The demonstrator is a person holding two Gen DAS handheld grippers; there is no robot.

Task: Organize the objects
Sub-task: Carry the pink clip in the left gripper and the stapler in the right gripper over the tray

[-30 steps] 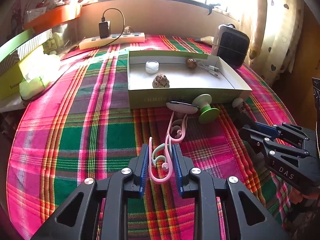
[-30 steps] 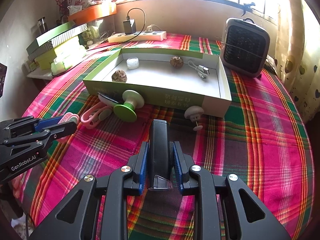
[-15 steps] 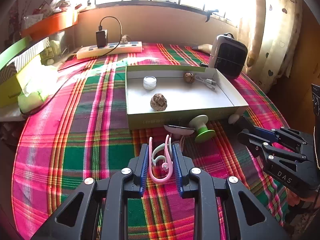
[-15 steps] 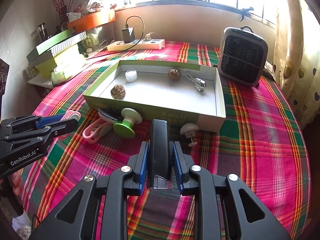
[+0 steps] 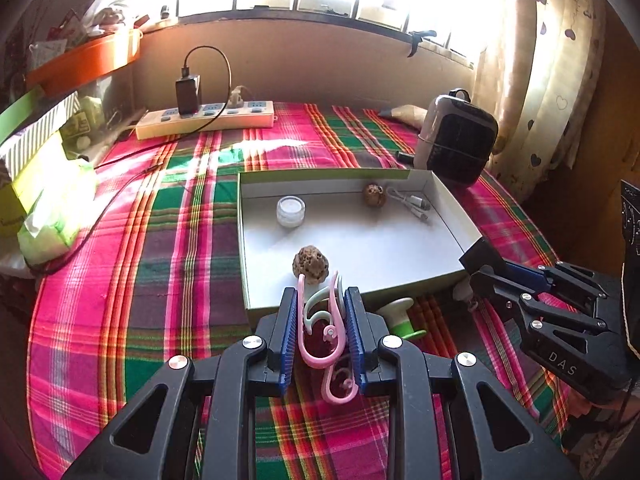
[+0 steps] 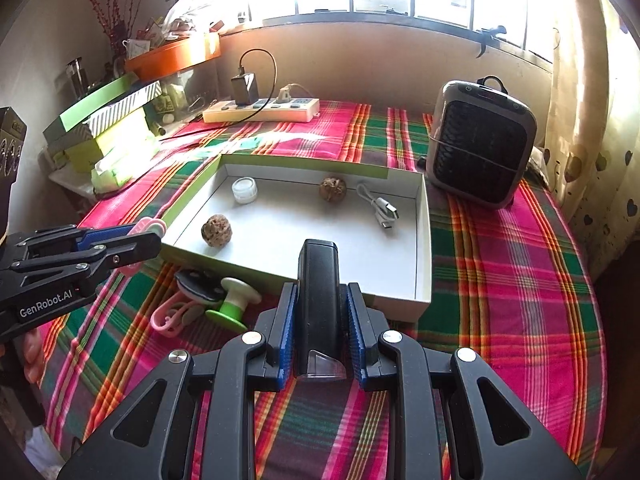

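- Left wrist view: our left gripper (image 5: 322,304) pinches a bunch of pink clips (image 5: 322,332) above the near wall of the box (image 5: 352,248). One clip dangles loose below the pads; it could snag that wall or slip free if we lower too early. The right gripper (image 5: 486,270) is close by, so the two could knock.
- Right wrist view: our right gripper (image 6: 318,304) is pressed on a black bar (image 6: 318,300) over the box's near edge. It juts forward and may tip in the grip. The counter (image 6: 500,288) wears a plaid cloth; a bright window, a heater (image 6: 482,156) and a power strip (image 6: 262,110) stand behind.
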